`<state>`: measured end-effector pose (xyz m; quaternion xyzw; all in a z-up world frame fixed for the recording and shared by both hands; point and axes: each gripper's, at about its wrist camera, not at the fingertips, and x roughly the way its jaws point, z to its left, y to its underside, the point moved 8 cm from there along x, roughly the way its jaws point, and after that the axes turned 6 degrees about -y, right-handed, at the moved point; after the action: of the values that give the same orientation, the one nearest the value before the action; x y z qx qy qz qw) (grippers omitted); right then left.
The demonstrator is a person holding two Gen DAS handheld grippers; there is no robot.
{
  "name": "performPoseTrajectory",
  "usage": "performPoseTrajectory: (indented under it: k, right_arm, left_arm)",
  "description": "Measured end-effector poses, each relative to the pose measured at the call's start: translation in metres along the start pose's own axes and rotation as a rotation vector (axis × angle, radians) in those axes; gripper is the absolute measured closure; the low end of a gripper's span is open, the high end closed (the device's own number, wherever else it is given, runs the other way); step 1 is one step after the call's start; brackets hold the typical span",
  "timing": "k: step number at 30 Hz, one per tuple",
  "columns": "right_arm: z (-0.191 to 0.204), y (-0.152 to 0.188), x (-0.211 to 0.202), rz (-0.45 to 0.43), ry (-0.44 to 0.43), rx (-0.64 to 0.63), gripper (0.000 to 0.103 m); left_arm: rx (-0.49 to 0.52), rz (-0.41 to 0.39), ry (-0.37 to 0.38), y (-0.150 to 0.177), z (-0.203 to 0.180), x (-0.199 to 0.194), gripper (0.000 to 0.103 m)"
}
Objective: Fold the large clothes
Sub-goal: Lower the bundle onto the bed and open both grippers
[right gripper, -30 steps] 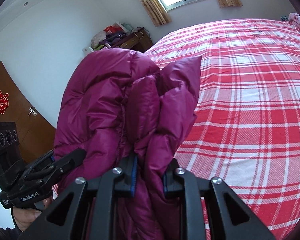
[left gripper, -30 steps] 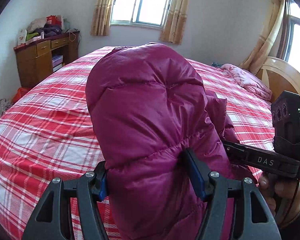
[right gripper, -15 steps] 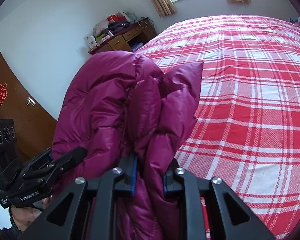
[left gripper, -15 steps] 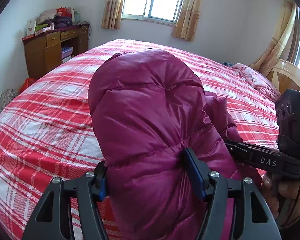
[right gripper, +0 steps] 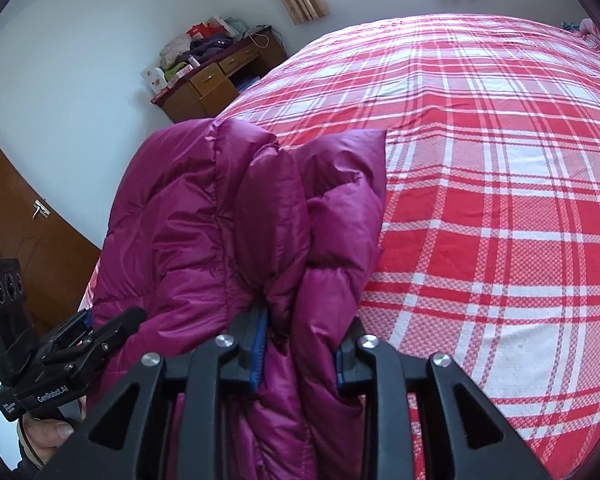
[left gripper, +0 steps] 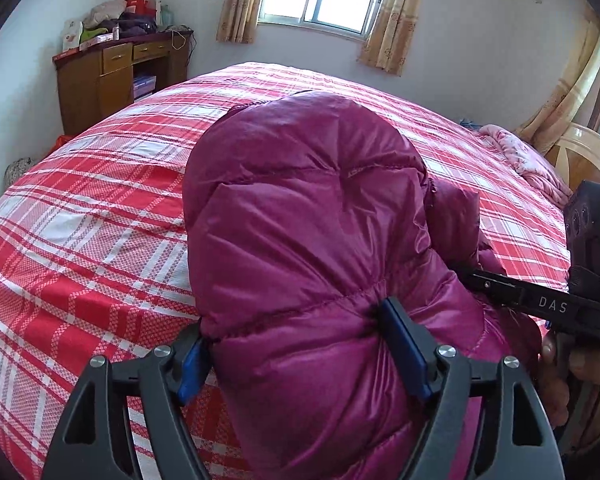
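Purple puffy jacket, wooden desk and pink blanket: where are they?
Purple puffy jacket (left gripper: 308, 216), left wrist view, on its quilted front.
Wooden desk (left gripper: 118, 58), left wrist view, on a drawer.
Pink blanket (left gripper: 518, 152), left wrist view, on its crumpled middle.

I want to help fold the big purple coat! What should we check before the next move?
1. Left gripper on the purple puffy coat: its jaws are opening, and the padding still bulges against both pads. Not ok for carrying.
2. Right gripper on the coat: its jaws are opening too, with a fold of coat still pinched between them. Not ok for carrying.
3. Free space on the red checked bedspread ahead: ok.
4. Coat bunched up in a lump, not flat: not ok yet.
5. Pink blanket lies far off by the headboard, clear of the coat: ok.
6. Where the sleeves and zip are: cannot tell.
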<state>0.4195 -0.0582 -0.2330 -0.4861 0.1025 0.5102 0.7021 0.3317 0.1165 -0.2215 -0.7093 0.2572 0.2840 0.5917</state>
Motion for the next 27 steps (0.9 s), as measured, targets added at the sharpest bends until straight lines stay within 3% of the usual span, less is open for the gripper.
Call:
performPoseTrajectory:
  k: [11,14,18,23,27]
  right_arm:
    - [0.008,-0.001,-0.02,-0.043,0.08,-0.043,0.054]
    - [0.017,-0.002,-0.037,-0.086,0.106,-0.06,0.042]
    - [0.035,-0.002,-0.068,-0.151,0.128,-0.077,0.04]
    - [0.072,0.0,-0.108,-0.248,0.145,-0.138,0.027]
    - [0.1,0.001,-0.127,-0.29,0.161,-0.199,0.025]
  left_arm:
    - [0.023,-0.033,-0.058,-0.007,0.002,-0.025,0.025]
    - [0.033,-0.09,-0.072,-0.015,0.004,-0.045,0.025]
    - [0.06,-0.179,-0.092,-0.028,0.004,-0.079,0.025]
    - [0.071,-0.27,-0.088,-0.04,0.002,-0.115,0.024]
    - [0.077,-0.316,-0.073,-0.051,-0.004,-0.134,0.024]
